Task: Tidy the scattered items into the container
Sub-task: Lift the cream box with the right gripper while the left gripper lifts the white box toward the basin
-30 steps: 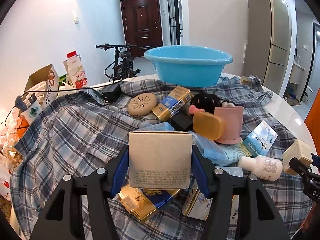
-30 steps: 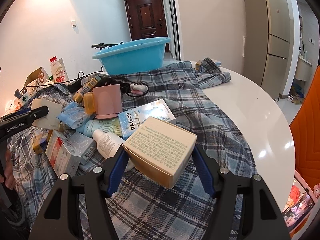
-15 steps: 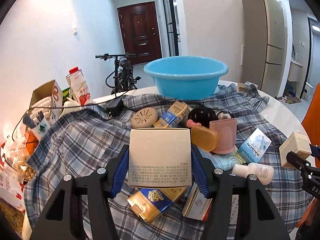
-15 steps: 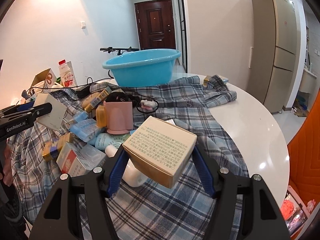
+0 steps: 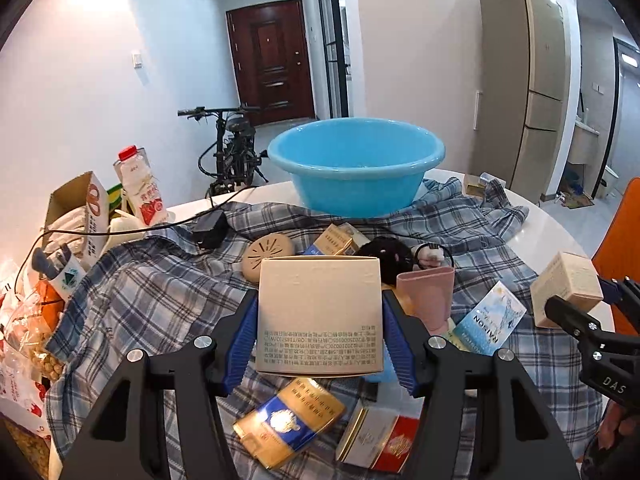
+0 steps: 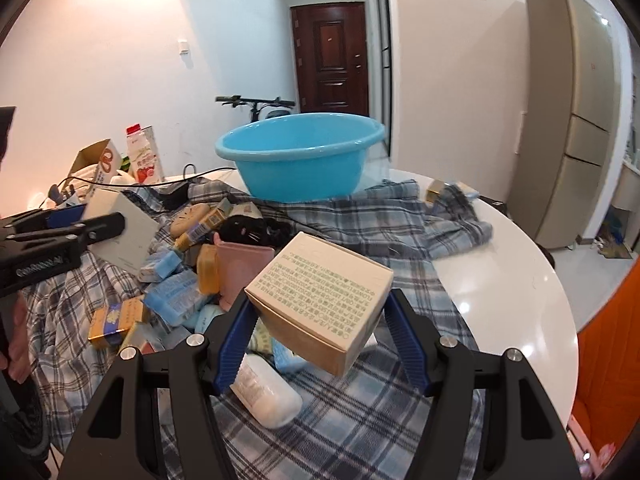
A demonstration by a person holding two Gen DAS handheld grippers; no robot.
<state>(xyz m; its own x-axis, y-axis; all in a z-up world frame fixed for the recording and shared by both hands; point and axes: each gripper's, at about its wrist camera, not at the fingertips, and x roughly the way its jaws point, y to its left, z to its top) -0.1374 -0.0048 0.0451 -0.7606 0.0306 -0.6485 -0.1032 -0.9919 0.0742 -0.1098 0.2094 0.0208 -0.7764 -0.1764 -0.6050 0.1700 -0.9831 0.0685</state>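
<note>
A: Status. Our left claw (image 5: 318,334) is clamped on a cream box (image 5: 319,312), held square and clear of the pile. Our right claw (image 6: 316,334) grips a second cream box (image 6: 320,300), tilted, one corner down

B: Container? The blue basin (image 5: 356,168) sits at the far edge of the tabletop (image 6: 516,276), on the plaid cloth (image 5: 132,304). We see nothing in it, though only part of its inside shows

A: So we judge the task barely started. Two boxes lifted, none dropped in. Left in the heap mid-tabletop: pink cup (image 6: 244,268), orange soap case (image 6: 209,270), gold-and-blue pack (image 5: 290,420), white bottle (image 6: 266,394), blue packets (image 6: 178,294), more besides

B: View differences. The left wrist view shows the gold-and-blue pack and a red-and-white carton (image 5: 378,442) directly under our box; the right view hides most of that

A: The right wrist view shows the bare white near-right edge of the tabletop and the white bottle just under our tilted box. Each view catches the other claw and its box from the side
</note>
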